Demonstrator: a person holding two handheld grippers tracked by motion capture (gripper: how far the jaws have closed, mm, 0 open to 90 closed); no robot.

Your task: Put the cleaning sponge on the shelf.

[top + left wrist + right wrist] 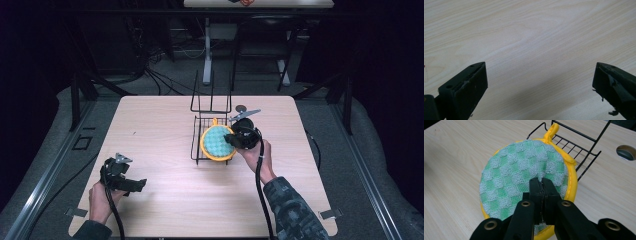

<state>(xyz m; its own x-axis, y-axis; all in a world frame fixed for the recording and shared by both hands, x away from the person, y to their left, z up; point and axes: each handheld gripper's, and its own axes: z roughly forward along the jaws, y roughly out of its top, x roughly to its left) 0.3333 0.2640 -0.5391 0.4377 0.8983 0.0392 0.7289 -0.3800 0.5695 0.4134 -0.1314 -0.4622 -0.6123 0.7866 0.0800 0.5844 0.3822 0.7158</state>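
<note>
No lettering, label, brand mark or number can be read anywhere — not on the surface (160, 130), not on anything lying there.

A pale wood-grain table (160, 130) carries the things. A black wire rack (199, 131) stands on it, right of centre toward the far edge, its tall back rising on the far side. A round yellow-rimmed pad (218, 143) with green checks lies in the rack's tray, overhanging its near edge. A round hole (241, 108) pierces the tabletop just beyond the rack.
</note>
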